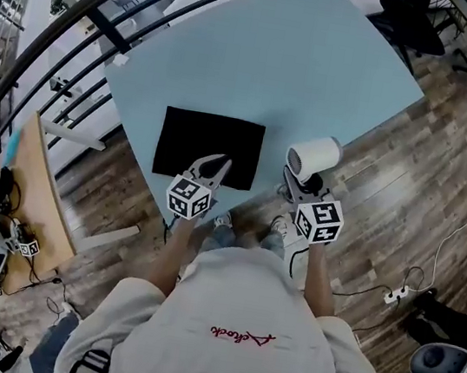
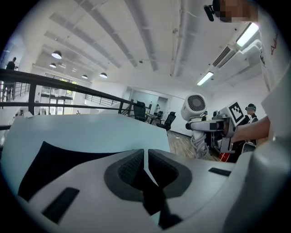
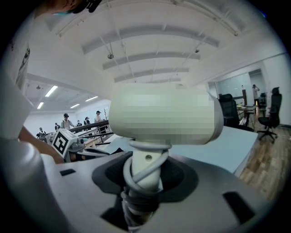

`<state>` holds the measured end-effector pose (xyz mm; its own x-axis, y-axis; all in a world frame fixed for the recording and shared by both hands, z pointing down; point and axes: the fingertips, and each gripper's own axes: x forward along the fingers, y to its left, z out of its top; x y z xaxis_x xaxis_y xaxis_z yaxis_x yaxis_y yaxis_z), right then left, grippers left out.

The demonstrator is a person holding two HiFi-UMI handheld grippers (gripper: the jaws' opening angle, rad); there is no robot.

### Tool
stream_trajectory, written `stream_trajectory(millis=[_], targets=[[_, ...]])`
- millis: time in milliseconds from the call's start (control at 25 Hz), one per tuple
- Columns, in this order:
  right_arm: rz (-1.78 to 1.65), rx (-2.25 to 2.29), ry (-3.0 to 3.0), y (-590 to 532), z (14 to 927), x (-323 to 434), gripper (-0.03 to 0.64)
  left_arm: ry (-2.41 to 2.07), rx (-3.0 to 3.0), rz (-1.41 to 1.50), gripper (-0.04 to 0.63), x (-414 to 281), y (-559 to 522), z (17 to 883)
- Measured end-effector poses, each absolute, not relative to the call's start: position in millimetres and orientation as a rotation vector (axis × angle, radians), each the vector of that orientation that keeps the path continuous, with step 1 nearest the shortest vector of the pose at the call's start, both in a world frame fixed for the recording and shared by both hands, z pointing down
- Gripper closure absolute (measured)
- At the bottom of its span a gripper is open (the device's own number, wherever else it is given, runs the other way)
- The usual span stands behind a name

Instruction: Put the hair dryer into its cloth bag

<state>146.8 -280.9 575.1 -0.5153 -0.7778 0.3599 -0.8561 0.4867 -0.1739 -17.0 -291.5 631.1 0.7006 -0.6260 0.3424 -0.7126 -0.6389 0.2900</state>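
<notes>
Head view looks steeply down on a pale blue table (image 1: pixel 262 63), with everything gathered along its near edge. A black cloth bag (image 1: pixel 209 144) lies flat there, its long side running along that edge, mouth not made out from here.

Right of the bag and clear of it, the white hair dryer (image 1: pixel 313 157) sits over the table's edge. Its barrel runs roughly crosswise, level with the bag's long side, and the round grilled end (image 2: pixel 196 103) faces back toward the bag. The handle (image 3: pixel 148 159) drops straight down from the barrel, with the grey cord (image 3: pixel 129 179) wound round it (rather tidily).

Clamped on that handle is the right gripper (image 1: pixel 293 185), one jaw on each side of the wrapped cord, so the dryer stands upright in its grasp.

Over the bag's near edge, the left gripper (image 1: pixel 221 163) has its jaws pressed together with only a thin slit between the pads and nothing in them. Whether its tips touch the cloth I cannot tell.
</notes>
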Motion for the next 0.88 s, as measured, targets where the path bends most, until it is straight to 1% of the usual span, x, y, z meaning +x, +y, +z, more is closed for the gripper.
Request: stream_trajectory(millis=[400, 440, 520, 600, 880], targets=[[0.617, 1.396, -2.466, -273, 611, 166, 0.433, -0.985, 2.471, 0.480, 0.584, 11, -297, 673], [0.627, 1.400, -2.462, -271, 614, 168, 0.433, -0.987, 2.464, 0.505, 0.575, 13, -299, 678], [0.648, 1.412, -2.450, -266, 619, 172, 0.433, -0.989, 2.441, 0.564, 0.474, 17, -302, 690], [0.666, 1.428, -2.434, -260, 623, 179, 0.433, -0.986, 2.424, 0.625, 0.463, 22, -304, 700], [0.703, 1.496, -2.392, -245, 629, 204, 0.433, -0.971, 2.385, 0.821, 0.463, 35, -306, 730]])
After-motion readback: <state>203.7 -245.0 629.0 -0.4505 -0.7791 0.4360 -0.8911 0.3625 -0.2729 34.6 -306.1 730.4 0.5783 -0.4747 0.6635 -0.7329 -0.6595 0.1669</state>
